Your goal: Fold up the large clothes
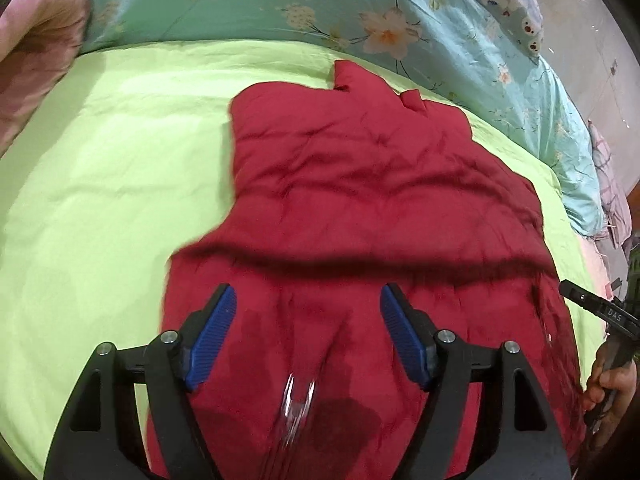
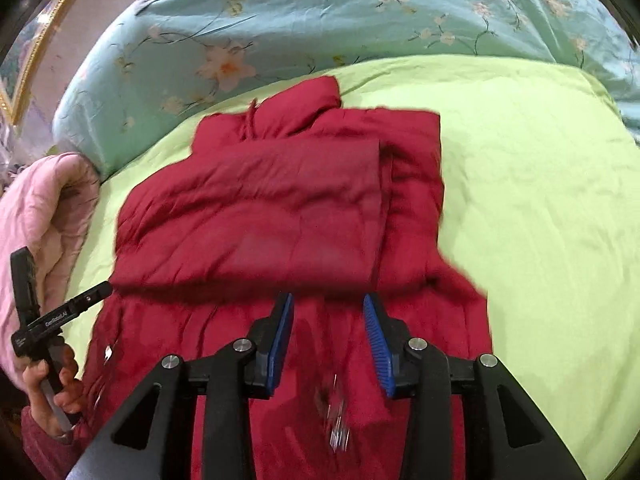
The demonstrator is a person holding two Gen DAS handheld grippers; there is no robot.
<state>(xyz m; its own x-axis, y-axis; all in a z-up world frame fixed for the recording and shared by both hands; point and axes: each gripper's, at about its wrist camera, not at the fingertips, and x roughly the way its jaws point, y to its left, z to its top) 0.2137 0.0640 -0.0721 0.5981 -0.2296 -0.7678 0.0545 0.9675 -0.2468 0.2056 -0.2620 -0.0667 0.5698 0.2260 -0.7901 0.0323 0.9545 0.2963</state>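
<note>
A dark red padded jacket (image 1: 360, 184) lies on a lime green bed sheet (image 1: 100, 160). Its sleeves are folded over the body, collar at the far end. In the right wrist view the jacket (image 2: 260, 208) shows the folded sleeve across its middle. My left gripper (image 1: 308, 300) is open above the jacket's near hem, holding nothing. My right gripper (image 2: 328, 308) is open above the near part of the jacket, holding nothing. The right gripper also shows at the right edge of the left wrist view (image 1: 592, 304), and the left gripper at the left edge of the right wrist view (image 2: 68, 308).
A teal floral duvet (image 1: 280, 4) lies bunched along the far side of the bed. A pink quilt (image 1: 36, 44) sits at the far left corner. The green sheet (image 2: 540, 200) stretches bare to the right of the jacket.
</note>
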